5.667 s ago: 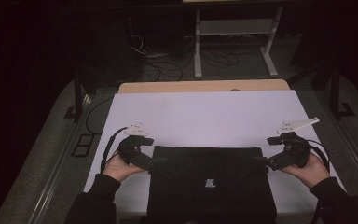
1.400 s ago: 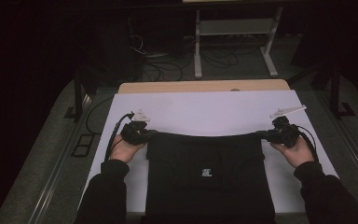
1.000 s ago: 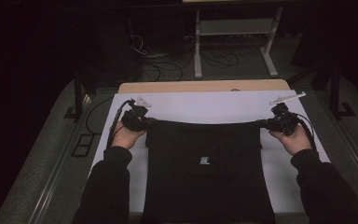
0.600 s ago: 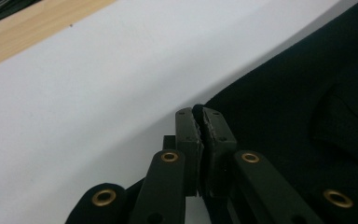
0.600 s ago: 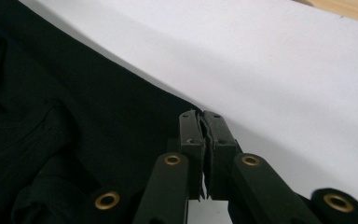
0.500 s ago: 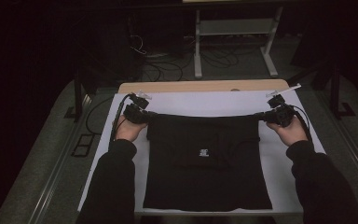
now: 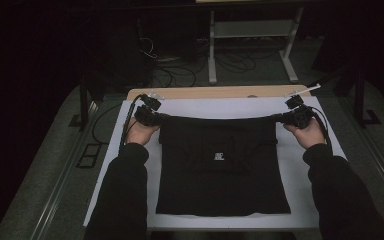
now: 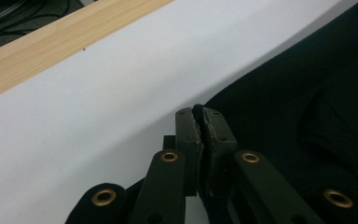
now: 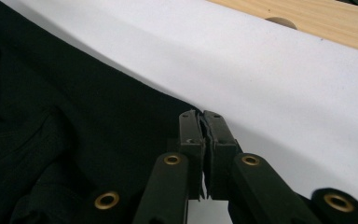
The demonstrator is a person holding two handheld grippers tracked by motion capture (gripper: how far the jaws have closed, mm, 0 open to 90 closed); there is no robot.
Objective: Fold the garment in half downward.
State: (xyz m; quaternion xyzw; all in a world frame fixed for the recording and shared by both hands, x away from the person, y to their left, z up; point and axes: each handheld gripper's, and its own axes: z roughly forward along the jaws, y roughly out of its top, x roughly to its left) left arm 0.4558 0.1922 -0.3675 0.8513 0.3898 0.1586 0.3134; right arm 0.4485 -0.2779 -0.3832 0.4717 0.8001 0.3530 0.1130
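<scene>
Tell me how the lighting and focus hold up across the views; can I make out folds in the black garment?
High view: dim, dark surround; the black garment reads nearly flat against the white sheet, with faint creases near its small logo. Left gripper view: bright sheet, sharp jaws of the left hand-held gripper, soft fabric detail. Right gripper view: the same at the right hand-held gripper, with folds faintly visible at left.

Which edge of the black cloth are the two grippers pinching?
The far edge of the black cloth, next to the wooden strip. The left gripper and right gripper pinch its two far corners; the near edge lies flat, untouched.
</scene>
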